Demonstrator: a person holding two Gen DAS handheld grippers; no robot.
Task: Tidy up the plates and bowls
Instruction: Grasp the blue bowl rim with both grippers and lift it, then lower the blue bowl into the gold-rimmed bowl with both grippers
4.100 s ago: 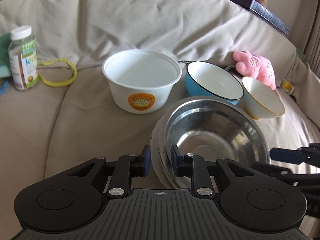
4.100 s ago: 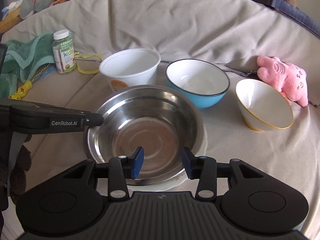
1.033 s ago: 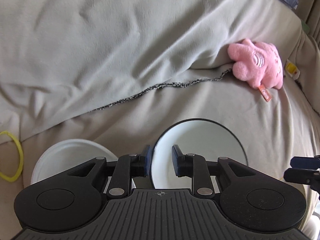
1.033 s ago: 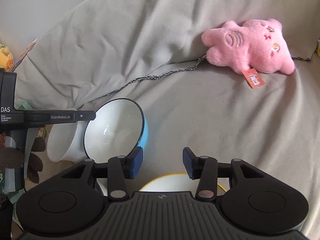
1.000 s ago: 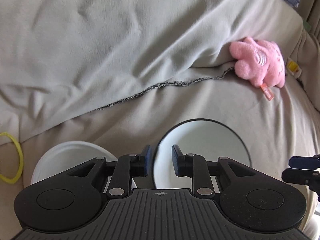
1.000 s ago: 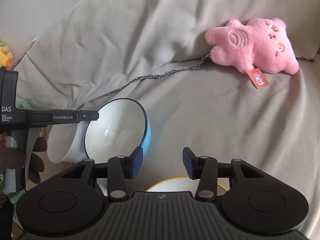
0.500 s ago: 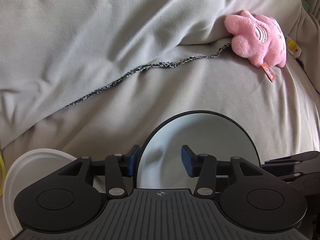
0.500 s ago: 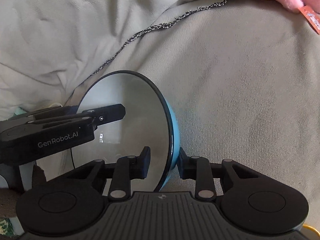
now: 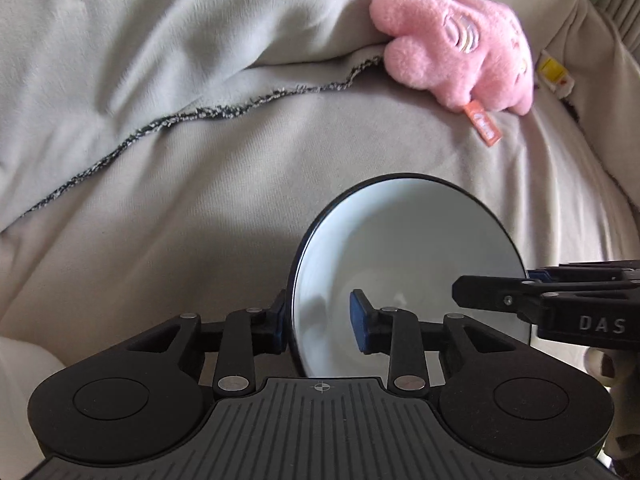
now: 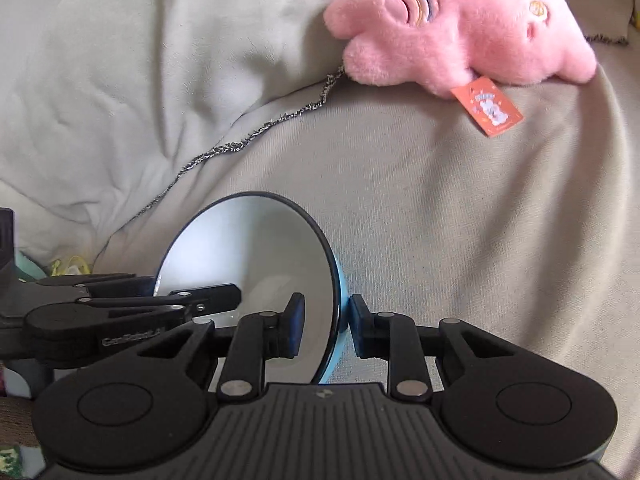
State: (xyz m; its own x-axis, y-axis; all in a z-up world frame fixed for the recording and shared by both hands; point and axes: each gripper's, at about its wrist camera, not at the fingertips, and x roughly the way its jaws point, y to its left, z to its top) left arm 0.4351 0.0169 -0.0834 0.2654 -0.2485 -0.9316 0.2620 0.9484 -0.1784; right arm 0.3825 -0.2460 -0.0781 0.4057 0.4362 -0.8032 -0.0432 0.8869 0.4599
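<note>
a: left gripper [image 9: 320, 322] is straddling the near-left rim of the blue bowl [image 9: 408, 264]. left pad outside against the dark rim, right pad inside standing clear of the wall. partway open; jaws have just been closing in from a wider spread, rim between them.

b: right gripper [image 10: 326, 324]?

a: narrow, clamping the bowl's right-hand wall, one pad on the white inside, the other on the blue outside [image 10: 335, 332]. bowl is sitting tilted on the beige couch cover [image 10: 460, 220], mouth facing left in the right wrist view.

b: anything one view is showing alone?

a: right wrist view is giving the blue outer wall, the plush's orange tag printed side [image 10: 487, 110], a bit of yellow cord [image 10: 70, 266] at the left. left wrist view is giving a white container edge [image 9: 20, 364] at bottom left and a yellow label [image 9: 554, 74] past the pink plush toy [image 9: 452, 44].

b: versus a second ago?

a: right jaws were wide and empty then, above a yellow-rimmed bowl; now they're pinching the blue one. plush is looming larger in both views.
</note>
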